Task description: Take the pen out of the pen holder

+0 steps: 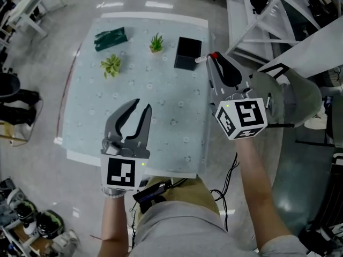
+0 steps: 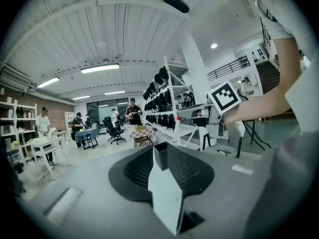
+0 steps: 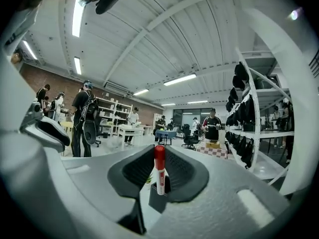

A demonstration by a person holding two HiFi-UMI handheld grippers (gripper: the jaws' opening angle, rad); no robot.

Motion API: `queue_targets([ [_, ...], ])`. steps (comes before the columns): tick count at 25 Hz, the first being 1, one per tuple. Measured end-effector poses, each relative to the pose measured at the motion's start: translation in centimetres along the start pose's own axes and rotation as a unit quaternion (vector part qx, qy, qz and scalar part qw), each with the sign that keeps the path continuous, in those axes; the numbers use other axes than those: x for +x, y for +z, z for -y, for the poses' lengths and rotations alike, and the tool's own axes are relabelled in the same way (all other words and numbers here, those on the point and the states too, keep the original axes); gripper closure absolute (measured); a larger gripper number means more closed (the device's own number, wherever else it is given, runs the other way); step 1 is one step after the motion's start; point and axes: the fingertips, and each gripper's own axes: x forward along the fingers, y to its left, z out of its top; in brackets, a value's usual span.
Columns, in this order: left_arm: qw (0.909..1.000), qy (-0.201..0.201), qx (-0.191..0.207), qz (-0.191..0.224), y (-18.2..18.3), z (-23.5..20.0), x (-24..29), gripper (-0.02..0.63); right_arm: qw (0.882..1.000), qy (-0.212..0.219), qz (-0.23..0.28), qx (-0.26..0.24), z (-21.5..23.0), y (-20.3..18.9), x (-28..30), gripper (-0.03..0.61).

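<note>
The black square pen holder (image 1: pixel 187 53) stands upright at the far right of the white table (image 1: pixel 107 138). Just to its right, above the table's edge, my right gripper (image 1: pixel 215 60) is shut on a white pen with a red cap (image 1: pixel 202 60). In the right gripper view the pen (image 3: pixel 159 166) stands upright between the dark pads, with the holder (image 3: pixel 155 199) below and beyond it. My left gripper (image 1: pixel 140 105) hangs over the near middle of the table, open with nothing between its fingers. In the left gripper view the holder (image 2: pixel 160 156) shows through the gap of the jaws.
Two small green plants (image 1: pixel 156 43) (image 1: pixel 111 65) and a dark green folded thing (image 1: pixel 110 38) lie at the back of the table. White metal shelving (image 1: pixel 268 15) stands close on the right. Bags and gear lie on the floor at the lower left (image 1: pixel 32 221).
</note>
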Motion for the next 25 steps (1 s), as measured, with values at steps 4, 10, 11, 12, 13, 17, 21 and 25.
queue_targets([
  [4,0.9997,-0.014,0.017,0.011,0.8,0.4,-1.3,0.562,1.0,-0.009,0.002,0.005,-1.4,0.8,-2.7,0.517],
  [10,0.9987,-0.03,0.03,0.029,1.9,1.5,-3.4,0.606,1.0,-0.019,-0.003,0.007,-3.9,1.2,-7.1,0.517],
  [11,0.9986,-0.032,0.028,0.033,2.0,1.6,-3.7,0.615,1.0,-0.02,-0.004,0.007,-4.4,1.2,-7.9,0.517],
  [12,0.9984,-0.035,0.027,0.035,2.1,1.8,-4.1,0.615,1.0,-0.021,-0.005,0.007,-4.9,1.3,-8.6,0.517],
  [13,0.9982,-0.038,0.026,0.038,2.1,2.1,-4.4,0.615,1.0,-0.021,-0.006,0.008,-5.4,1.4,-9.3,0.517],
  [17,0.9976,-0.05,0.018,0.044,2.0,3.0,-5.7,0.614,1.0,-0.025,-0.012,0.014,-7.3,1.2,-12.0,0.517],
  [21,0.9972,-0.058,0.012,0.045,1.8,3.7,-6.8,0.611,0.999,-0.031,-0.022,0.027,-8.7,0.2,-14.3,0.517],
  [25,0.997,-0.059,0.004,0.051,1.7,3.8,-7.6,0.606,0.998,-0.036,-0.032,0.04,-9.6,-0.9,-16.1,0.517],
])
